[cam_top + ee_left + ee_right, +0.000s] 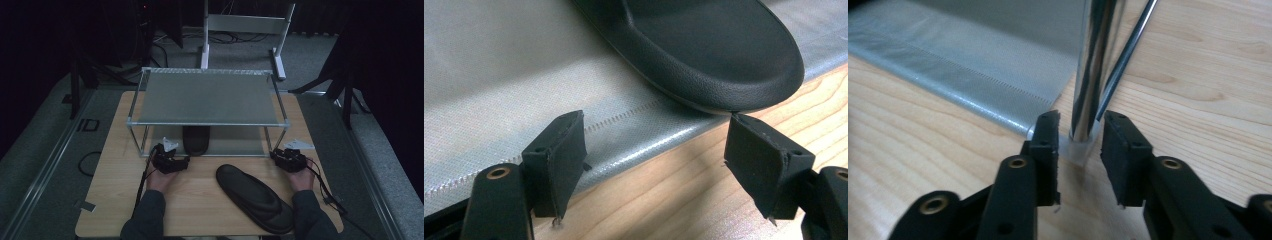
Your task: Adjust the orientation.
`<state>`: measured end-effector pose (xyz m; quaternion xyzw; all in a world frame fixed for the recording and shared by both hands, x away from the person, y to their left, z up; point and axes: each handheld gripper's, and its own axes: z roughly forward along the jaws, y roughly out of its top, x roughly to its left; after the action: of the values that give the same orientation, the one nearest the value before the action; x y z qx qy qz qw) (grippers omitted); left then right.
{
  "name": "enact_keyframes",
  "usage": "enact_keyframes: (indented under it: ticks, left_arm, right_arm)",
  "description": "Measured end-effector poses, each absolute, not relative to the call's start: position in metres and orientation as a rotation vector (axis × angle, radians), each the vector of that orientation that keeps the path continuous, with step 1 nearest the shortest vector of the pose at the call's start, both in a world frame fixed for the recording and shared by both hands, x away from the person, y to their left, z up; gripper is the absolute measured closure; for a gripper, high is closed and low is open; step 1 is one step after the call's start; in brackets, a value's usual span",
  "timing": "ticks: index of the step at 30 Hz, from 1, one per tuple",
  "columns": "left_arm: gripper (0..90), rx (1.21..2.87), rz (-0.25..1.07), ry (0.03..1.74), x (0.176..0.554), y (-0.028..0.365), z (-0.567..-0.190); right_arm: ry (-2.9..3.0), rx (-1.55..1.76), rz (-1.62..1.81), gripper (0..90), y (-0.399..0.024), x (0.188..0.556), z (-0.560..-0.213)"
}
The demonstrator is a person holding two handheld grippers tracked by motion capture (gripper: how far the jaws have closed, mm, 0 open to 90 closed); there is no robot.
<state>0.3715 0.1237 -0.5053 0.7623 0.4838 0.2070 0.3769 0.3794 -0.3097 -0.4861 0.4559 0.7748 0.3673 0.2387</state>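
Two grippers rest on the wooden table at the front corners of a two-tier rack.

Left side: the left gripper sits just in front of the rack's lower shelf. In the left gripper view its jaws stand wide apart and empty, and the rounded end of one black slipper lies on the shelf fabric, overhanging the front edge just beyond the right-hand jaw. This slipper appears already stowed.

Centre: a second slipper lies on the table between the two forearms, angled toward the near right corner. Judged from the layout, the step in hand is to shelve this slipper beside the first.

Right side: the right gripper stands at the rack's front right leg. In the right gripper view its jaws are narrowly parted, flanking the leg's plastic foot; contact cannot be confirmed.

Recommended procedure: steady the rack at the leg, grip the loose slipper by its edge, and slide it in flat under the upper shelf.
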Motion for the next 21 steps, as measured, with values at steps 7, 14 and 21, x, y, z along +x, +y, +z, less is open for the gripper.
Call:
enact_keyframes:
  ticks: [7, 14, 21]
  left_arm:
    - [25.4, 1.948, 0.527, 1.241, 0.371, 0.124, -0.505]
    - [25.4, 1.948, 0.530, 1.241, 0.371, 0.123, -0.505]
    - [25.4, 1.946, 0.530, 1.243, 0.371, 0.123, -0.505]
  right_arm:
    - [2.104, 1.224, 1.075, 58.8, -0.318, 0.344, -0.468]
    - [2.140, 1.185, 1.130, 56.0, -0.314, 0.312, -0.462]
    - [2.167, 1.142, 1.210, 52.4, -0.309, 0.272, -0.451]
